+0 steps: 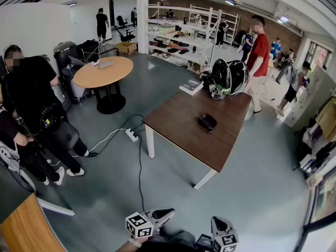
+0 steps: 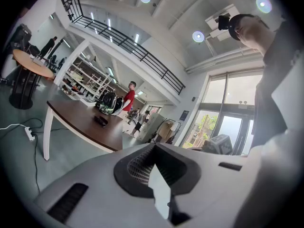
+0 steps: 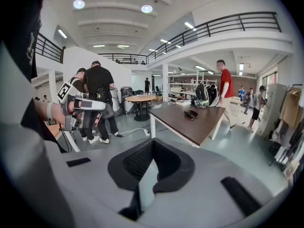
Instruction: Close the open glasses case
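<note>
- The left gripper (image 2: 154, 171) has its jaws pressed together with nothing between them. In the head view it sits at the bottom edge of the frame, held over the grey floor (image 1: 105, 182).
- The right gripper (image 3: 145, 169) also has its jaws together and holds nothing. It is just to the right of the left one, also at the bottom edge of the head view.
- The glasses case (image 1: 207, 122) is a small dark thing lying near the middle of the brown table (image 1: 176, 127), a little toward the right edge. It is well apart from both grippers.
- From this far off I cannot tell how its lid stands.
- A large black rounded object (image 1: 229, 76) stands at the far edge of that surface.
- A stack of books (image 1: 192, 86) lies at the far left corner.
- A person in a red shirt (image 1: 259, 47) stands beside the far right corner.
- A white power strip (image 1: 131, 135) lies on the floor near the near left leg, with its cables trailing away.
- A round wooden table (image 1: 103, 71) stands farther left, well apart from the brown one.
</note>
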The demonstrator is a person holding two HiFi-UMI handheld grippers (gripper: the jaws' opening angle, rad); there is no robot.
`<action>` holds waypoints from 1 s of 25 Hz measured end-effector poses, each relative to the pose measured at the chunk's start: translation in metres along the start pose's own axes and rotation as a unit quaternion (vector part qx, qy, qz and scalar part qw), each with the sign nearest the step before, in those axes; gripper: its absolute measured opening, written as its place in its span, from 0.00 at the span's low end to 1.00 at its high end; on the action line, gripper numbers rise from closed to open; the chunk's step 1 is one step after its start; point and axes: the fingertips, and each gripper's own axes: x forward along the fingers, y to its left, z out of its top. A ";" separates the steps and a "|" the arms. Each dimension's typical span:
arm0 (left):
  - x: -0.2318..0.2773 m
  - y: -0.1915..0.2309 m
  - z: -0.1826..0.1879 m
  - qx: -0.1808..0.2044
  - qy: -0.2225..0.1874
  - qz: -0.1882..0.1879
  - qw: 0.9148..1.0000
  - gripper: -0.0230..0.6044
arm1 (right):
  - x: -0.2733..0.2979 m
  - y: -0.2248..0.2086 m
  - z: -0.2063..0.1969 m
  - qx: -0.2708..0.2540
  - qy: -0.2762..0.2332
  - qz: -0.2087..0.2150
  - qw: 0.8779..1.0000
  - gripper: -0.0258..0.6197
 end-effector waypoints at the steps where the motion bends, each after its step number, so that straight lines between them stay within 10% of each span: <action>1: -0.002 0.002 -0.002 -0.002 0.002 0.001 1.000 0.04 | 0.002 0.001 0.000 0.001 0.001 0.000 1.000 0.02; 25: 0.029 0.099 0.069 0.001 -0.015 0.073 0.997 0.04 | 0.141 -0.039 0.095 -0.029 -0.015 0.080 0.996 0.02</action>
